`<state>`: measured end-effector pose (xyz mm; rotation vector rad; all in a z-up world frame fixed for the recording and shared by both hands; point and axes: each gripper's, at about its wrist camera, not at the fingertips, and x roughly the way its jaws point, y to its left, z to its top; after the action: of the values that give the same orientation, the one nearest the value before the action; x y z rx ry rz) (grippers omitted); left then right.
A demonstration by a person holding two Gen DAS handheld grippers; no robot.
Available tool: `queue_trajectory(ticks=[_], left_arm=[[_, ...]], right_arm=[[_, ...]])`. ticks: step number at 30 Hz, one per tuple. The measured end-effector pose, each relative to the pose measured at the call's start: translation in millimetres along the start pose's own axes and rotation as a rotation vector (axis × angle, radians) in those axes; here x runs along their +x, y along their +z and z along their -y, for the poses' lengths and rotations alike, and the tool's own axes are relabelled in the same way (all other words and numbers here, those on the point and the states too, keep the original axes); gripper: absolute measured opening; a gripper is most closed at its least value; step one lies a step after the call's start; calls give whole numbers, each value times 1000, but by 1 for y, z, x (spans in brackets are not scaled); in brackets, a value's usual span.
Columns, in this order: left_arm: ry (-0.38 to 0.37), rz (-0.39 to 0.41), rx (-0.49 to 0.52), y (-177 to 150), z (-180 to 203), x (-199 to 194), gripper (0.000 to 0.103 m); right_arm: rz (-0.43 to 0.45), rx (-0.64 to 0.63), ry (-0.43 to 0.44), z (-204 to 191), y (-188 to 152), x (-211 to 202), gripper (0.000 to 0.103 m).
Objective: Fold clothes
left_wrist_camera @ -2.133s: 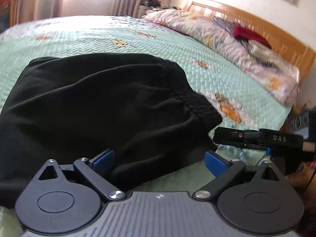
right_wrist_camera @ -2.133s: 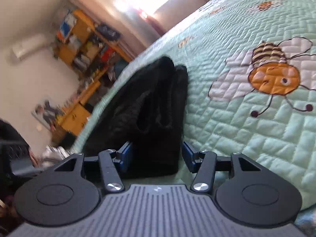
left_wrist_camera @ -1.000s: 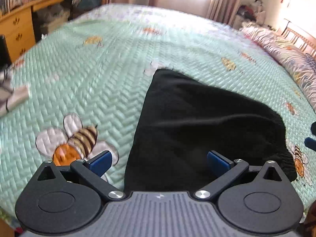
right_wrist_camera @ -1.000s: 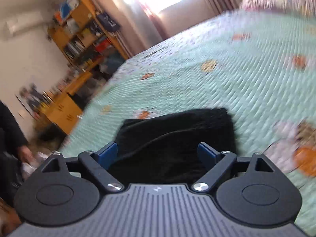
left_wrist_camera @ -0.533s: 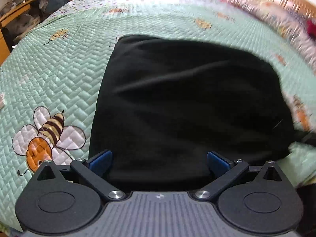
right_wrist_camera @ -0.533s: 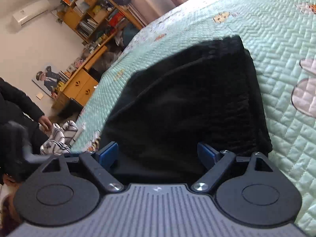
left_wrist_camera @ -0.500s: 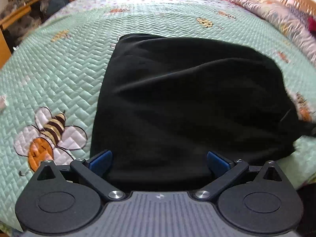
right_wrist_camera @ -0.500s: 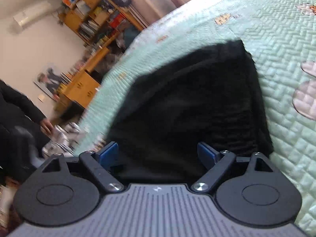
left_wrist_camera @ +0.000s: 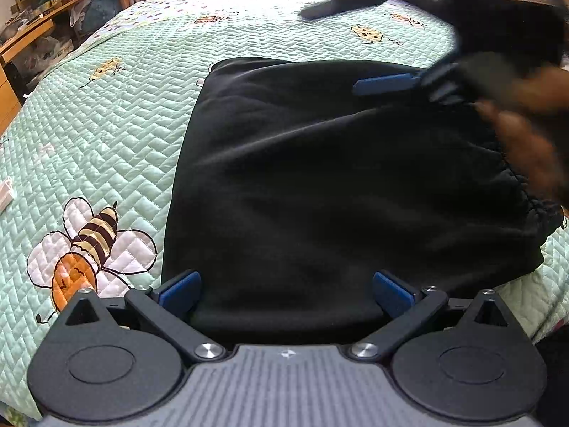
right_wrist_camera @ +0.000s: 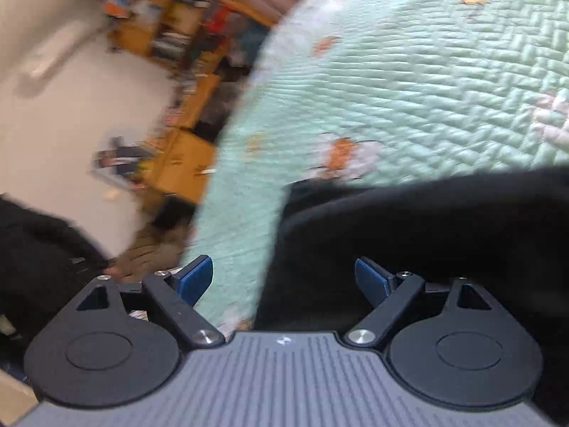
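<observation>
The black garment lies flat as a squarish block on the green quilt, its gathered waistband at 3 o'clock in the left wrist view. The left gripper hangs at 6 o'clock over the near edge, fingers spread wide, holding nothing. The right gripper is likewise agape and empty, over the garment's corner. Whether another fold is due is unclear; any grasp should bite both layers squarely at an edge.

Green bee-print quilted bed, wooden shelves — pale wall
</observation>
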<state>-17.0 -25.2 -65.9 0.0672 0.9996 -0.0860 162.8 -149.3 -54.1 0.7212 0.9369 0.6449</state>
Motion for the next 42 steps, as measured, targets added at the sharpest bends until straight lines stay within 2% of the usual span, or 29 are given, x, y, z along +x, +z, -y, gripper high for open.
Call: queue_trajectory(ticks=[2,6,8,10,11,13,16,18,19,20,21,23,25,30,35,39,42], left_arm=[[-3,1,6,0,0,0,102],[-8,-3,5,0,-1,2,102],[-9,-5,3,0,-2,3,102],[-9,-4,2,-1,-2,3,102],[-8,-4,1,-1,-2,4,102],[-1,-4,3,0,0,4,103],[-2,-7,2,1,-1,2,102],[-11,-12,-20,3,-5,-3,102],[-15,-15,-39,5,-9,-6,102],[-24,-11,-70,7,-14,-12,102],[-24,-1,-93,10,-17,-18,102],[-10,21,-123,17,-23,-31,102],[22,27,-125,27,-24,-41,102],[31,-5,-78,44,-11,-58,102],[-19,-151,-29,55,-2,-47,102],[-30,-200,-38,62,-6,-45,102],[-96,-265,-100,65,-14,-39,102]], right_arm=[[9,-14,-61,6,8,12,78],[70,-84,-136,2,11,15,75],[107,-122,-119,-2,14,7,77],[125,-125,-47,-5,9,0,80],[105,-121,-38,-3,8,2,84],[69,-111,-23,1,4,5,84],[109,-105,-83,3,3,-4,64],[135,-101,-122,5,2,-9,70],[149,-105,-143,4,1,-13,78],[169,-161,-170,-9,-4,-24,84],[197,-237,-214,-23,-13,-37,85],[229,-374,-374,-47,-35,-60,93],[238,-478,-550,-67,-56,-78,94],[103,-373,-612,-69,-76,-98,94],[-19,-270,-647,-68,-90,-117,94],[-89,-242,-683,-72,-90,-117,94],[-157,-211,-666,-74,-87,-109,94]])
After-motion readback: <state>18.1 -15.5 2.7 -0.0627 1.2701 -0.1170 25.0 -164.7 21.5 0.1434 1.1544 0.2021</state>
